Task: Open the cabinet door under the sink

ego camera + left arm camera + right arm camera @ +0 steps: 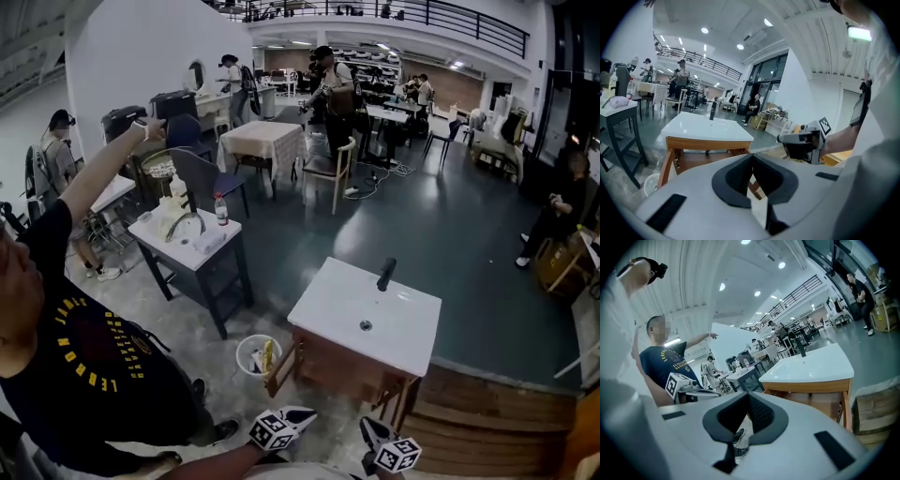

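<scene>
While pointed toward the sink cabinet (pixel 342 367) and touching nothing: left gripper (pixel 302 412) and right gripper (pixel 373 430), low at the near edge of the head view, side by side, each with jaws pressed together on empty air. Just beyond them, a white sink top (pixel 337 305), bare and glossy, with a black faucet (pixel 385 274) at its far edge, resting on the wooden cabinet. At the cabinet's left front corner, the cabinet door (pixel 281 367) swung outward, with hinges and brown interior showing in the left gripper view. Beside that door, a white bucket (pixel 242 349) on pale speckled floor. Farther off, smooth grey floor, a dark side table (pixel 202 267) with bottles, a wooden stepped platform (pixel 487 427) at right, cloth-covered tables, chairs, several people, and a railed balcony (pixel 441 17) overhead.
</scene>
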### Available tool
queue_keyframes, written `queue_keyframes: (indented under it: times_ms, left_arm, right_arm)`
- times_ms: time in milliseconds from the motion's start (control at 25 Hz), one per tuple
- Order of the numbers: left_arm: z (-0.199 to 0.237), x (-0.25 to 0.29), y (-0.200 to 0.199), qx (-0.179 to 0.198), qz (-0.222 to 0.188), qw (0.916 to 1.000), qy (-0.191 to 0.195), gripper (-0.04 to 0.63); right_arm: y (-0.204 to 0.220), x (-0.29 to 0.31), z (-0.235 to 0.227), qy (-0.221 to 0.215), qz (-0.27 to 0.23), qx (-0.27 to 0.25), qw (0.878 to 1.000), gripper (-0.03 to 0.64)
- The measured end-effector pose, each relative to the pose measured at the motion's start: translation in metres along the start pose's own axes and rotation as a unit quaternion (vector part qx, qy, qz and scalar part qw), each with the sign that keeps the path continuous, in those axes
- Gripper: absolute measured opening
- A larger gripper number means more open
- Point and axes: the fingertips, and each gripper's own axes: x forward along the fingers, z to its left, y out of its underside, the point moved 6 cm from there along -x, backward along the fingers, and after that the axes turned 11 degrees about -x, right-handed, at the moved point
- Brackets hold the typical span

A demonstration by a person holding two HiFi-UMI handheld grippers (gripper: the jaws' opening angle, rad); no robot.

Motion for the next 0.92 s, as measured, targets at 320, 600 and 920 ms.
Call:
queue_keyframes:
  times_ms: [320, 600, 920]
  left_arm:
    - [0.002, 0.006, 0.0, 0.0, 0.004, 1.0, 0.005, 0.011]
    - [0.011, 0.011, -0.002, -0.001, 0.003, 1.0, 0.007, 0.011]
    - [0.014, 0.016, -0.006, 0.0, 0.006, 0.9999, 0.009, 0.011]
  right_arm:
    - [-0.004, 0.008, 0.001, -0.001, 0.004, -0.002, 1.0, 0.014]
    - [-0.002, 0.012, -0.007, 0.005, 0.001, -0.005, 1.0, 0.014]
    - [-0.006, 0.017, -0.011, 0.005, -0.002, -0.006, 1.0, 0.014]
